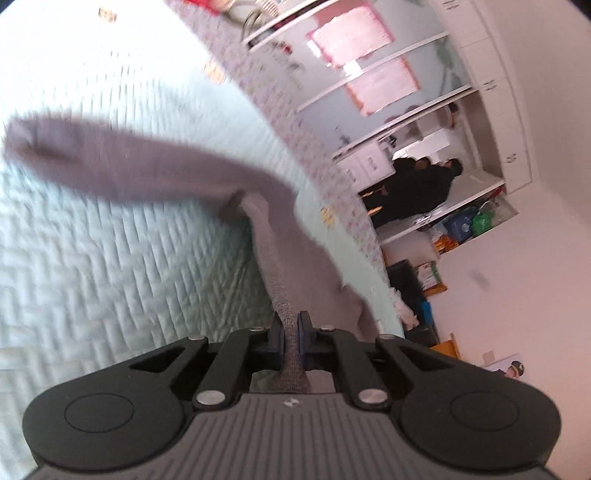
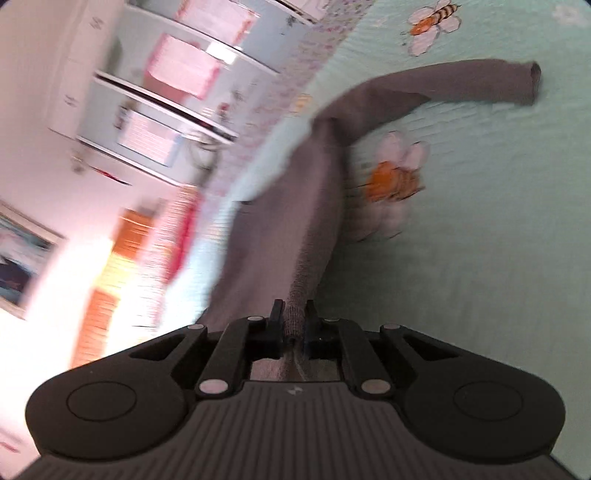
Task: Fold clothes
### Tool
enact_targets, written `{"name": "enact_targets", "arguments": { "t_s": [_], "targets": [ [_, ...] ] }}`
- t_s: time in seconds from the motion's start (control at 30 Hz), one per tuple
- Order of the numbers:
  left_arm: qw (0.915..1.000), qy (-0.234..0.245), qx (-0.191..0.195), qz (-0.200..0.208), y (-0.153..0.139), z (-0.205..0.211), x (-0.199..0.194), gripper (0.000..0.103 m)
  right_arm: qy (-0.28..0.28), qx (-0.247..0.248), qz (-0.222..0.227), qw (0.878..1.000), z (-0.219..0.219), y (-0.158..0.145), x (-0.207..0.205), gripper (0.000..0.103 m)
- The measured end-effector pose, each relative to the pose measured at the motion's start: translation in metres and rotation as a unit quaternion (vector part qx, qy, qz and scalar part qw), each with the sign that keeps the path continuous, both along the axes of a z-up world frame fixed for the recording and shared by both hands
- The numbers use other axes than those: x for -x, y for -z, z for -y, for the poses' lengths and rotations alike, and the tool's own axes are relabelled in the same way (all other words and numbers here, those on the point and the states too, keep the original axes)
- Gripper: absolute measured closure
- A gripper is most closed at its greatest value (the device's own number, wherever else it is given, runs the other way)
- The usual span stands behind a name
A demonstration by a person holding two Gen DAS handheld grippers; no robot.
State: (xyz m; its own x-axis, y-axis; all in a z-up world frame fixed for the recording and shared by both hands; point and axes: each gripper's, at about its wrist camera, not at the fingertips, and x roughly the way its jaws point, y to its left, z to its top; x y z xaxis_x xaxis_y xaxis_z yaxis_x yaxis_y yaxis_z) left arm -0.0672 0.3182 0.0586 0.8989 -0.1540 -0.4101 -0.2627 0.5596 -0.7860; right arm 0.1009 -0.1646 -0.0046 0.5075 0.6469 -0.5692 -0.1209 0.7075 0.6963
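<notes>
A pale mint-green quilted bedspread (image 1: 110,258) is filling most of both wrist views, its stitched surface spreading toward nine o'clock in the left view and toward three o'clock in the right view (image 2: 480,258). Orange-and-white bee patches (image 2: 397,181) are showing on it in the right view, one at one o'clock and another near the centre.

A grey knitted long-sleeved garment (image 1: 288,258) is hanging stretched above the bedspread, held at both ends. In the left view one sleeve (image 1: 110,158) is trailing out toward ten o'clock, blurred by motion. In the right view the other sleeve (image 2: 461,85) is reaching toward one o'clock, its open cuff lying on the bedspread.

White wall shelving (image 1: 406,122) is running along the room's edge toward one o'clock in the left view, with pink papers (image 1: 351,33) against its back and dark items lower down; the same shelving (image 2: 166,103) is appearing toward ten o'clock in the right view, heavily blurred.

The left black two-finger gripper (image 1: 291,328) is clamping a ribbed edge of the garment at six o'clock, its blue-padded fingers pressing the fabric from both sides. The right black two-finger gripper (image 2: 293,319) is likewise pinching a ribbed fold of the garment between its fingers.
</notes>
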Motion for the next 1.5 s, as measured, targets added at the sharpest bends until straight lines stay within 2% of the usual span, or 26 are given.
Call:
{"name": "enact_targets", "arguments": {
  "t_s": [0.07, 0.1, 0.17, 0.23, 0.27, 0.37, 0.4, 0.5, 0.53, 0.6, 0.67, 0.7, 0.73, 0.77, 0.8, 0.87, 0.9, 0.93, 0.97, 1.0, 1.03, 1.1, 1.2, 1.33, 1.43, 1.5],
  "targets": [
    [0.9997, -0.004, -0.014, -0.018, 0.004, 0.002, 0.011, 0.094, 0.0, -0.025, -0.006, 1.0, 0.005, -0.005, 0.014, 0.095],
    [0.9994, -0.007, -0.02, -0.027, 0.008, 0.003, 0.016, 0.086, 0.0, -0.038, -0.008, 0.999, 0.007, -0.008, 0.021, 0.095],
    [0.9984, -0.012, -0.031, -0.046, 0.014, 0.005, 0.025, 0.084, 0.0, -0.061, -0.013, 0.998, 0.012, -0.012, 0.035, 0.094],
    [0.9969, -0.017, -0.043, -0.064, 0.021, 0.007, 0.035, 0.087, 0.011, -0.027, -0.006, 1.0, 0.013, -0.012, 0.041, 0.09],
    [0.9959, -0.02, -0.049, -0.074, 0.024, 0.008, 0.039, 0.084, 0.016, -0.011, -0.002, 1.0, 0.014, -0.011, 0.044, 0.09],
    [0.9923, -0.027, -0.066, -0.101, 0.033, 0.011, 0.054, 0.057, 0.032, 0.039, 0.009, 0.999, 0.017, -0.01, 0.052, 0.081],
    [0.9908, -0.03, -0.072, -0.111, 0.037, 0.012, 0.059, 0.054, 0.038, 0.056, 0.013, 0.998, 0.017, -0.01, 0.055, 0.08],
    [0.9867, -0.027, -0.095, -0.13, 0.042, 0.019, 0.065, 0.049, 0.049, 0.096, 0.037, 0.993, 0.018, -0.015, 0.063, 0.077],
    [0.9859, -0.016, -0.107, -0.127, 0.04, 0.026, 0.059, 0.049, 0.043, 0.102, 0.047, 0.993, 0.016, -0.019, 0.065, 0.073],
    [0.9826, 0.015, -0.131, -0.131, 0.043, 0.041, 0.049, 0.047, 0.033, 0.107, 0.052, 0.992, 0.01, -0.019, 0.064, 0.071],
    [0.9753, 0.035, -0.151, -0.157, 0.055, 0.05, 0.039, 0.044, 0.021, 0.122, 0.047, 0.991, 0.002, -0.011, 0.06, 0.068],
    [0.9701, 0.035, -0.158, -0.181, 0.065, 0.05, 0.03, 0.044, 0.015, 0.135, 0.042, 0.99, -0.003, -0.005, 0.057, 0.061],
    [0.9671, 0.035, -0.157, -0.197, 0.075, 0.05, 0.024, 0.044, 0.009, 0.147, 0.038, 0.988, -0.008, 0.001, 0.054, 0.06],
    [0.9672, 0.029, -0.161, -0.195, 0.081, 0.052, 0.025, 0.044, 0.008, 0.166, 0.035, 0.985, -0.01, 0.007, 0.053, 0.061],
    [0.9671, 0.026, -0.17, -0.188, 0.081, 0.056, 0.024, 0.044, 0.007, 0.183, 0.033, 0.982, -0.013, 0.012, 0.052, 0.065],
    [0.9615, 0.044, -0.195, -0.188, 0.079, 0.064, 0.022, 0.047, -0.003, 0.191, 0.046, 0.98, -0.014, 0.01, 0.057, 0.084],
    [0.9579, 0.056, -0.209, -0.19, 0.078, 0.068, 0.021, 0.058, -0.011, 0.188, 0.048, 0.981, -0.015, 0.008, 0.058, 0.092],
    [0.9568, 0.059, -0.212, -0.19, 0.077, 0.067, 0.026, 0.066, -0.019, 0.186, 0.05, 0.981, -0.015, 0.006, 0.059, 0.093],
    [0.9591, 0.053, -0.202, -0.191, 0.076, 0.063, 0.03, 0.079, -0.02, 0.193, 0.056, 0.979, -0.016, 0.004, 0.06, 0.093],
    [0.9643, 0.044, -0.184, -0.186, 0.075, 0.058, 0.033, 0.081, -0.016, 0.191, 0.054, 0.98, -0.015, 0.003, 0.06, 0.094],
    [0.9696, 0.036, -0.164, -0.178, 0.072, 0.053, 0.037, 0.082, -0.011, 0.189, 0.052, 0.98, -0.015, 0.002, 0.06, 0.095],
    [0.9727, 0.029, -0.149, -0.175, 0.073, 0.051, 0.043, 0.083, -0.003, 0.178, 0.044, 0.983, -0.01, -0.005, 0.061, 0.095],
    [0.9686, 0.038, -0.153, -0.193, 0.081, 0.048, 0.036, 0.08, -0.004, 0.179, 0.025, 0.983, -0.008, -0.001, 0.065, 0.094],
    [0.9725, 0.029, -0.13, -0.191, 0.082, 0.043, 0.038, 0.08, -0.012, 0.193, 0.025, 0.981, -0.012, 0.008, 0.065, 0.093],
    [0.9686, 0.027, -0.147, -0.198, 0.077, 0.046, 0.034, 0.076, -0.004, 0.199, 0.027, 0.98, -0.01, 0.001, 0.069, 0.087],
    [0.9613, 0.029, -0.175, -0.211, 0.071, 0.051, 0.027, 0.072, 0.003, 0.204, 0.027, 0.978, -0.009, -0.004, 0.071, 0.081]
  ]
}}
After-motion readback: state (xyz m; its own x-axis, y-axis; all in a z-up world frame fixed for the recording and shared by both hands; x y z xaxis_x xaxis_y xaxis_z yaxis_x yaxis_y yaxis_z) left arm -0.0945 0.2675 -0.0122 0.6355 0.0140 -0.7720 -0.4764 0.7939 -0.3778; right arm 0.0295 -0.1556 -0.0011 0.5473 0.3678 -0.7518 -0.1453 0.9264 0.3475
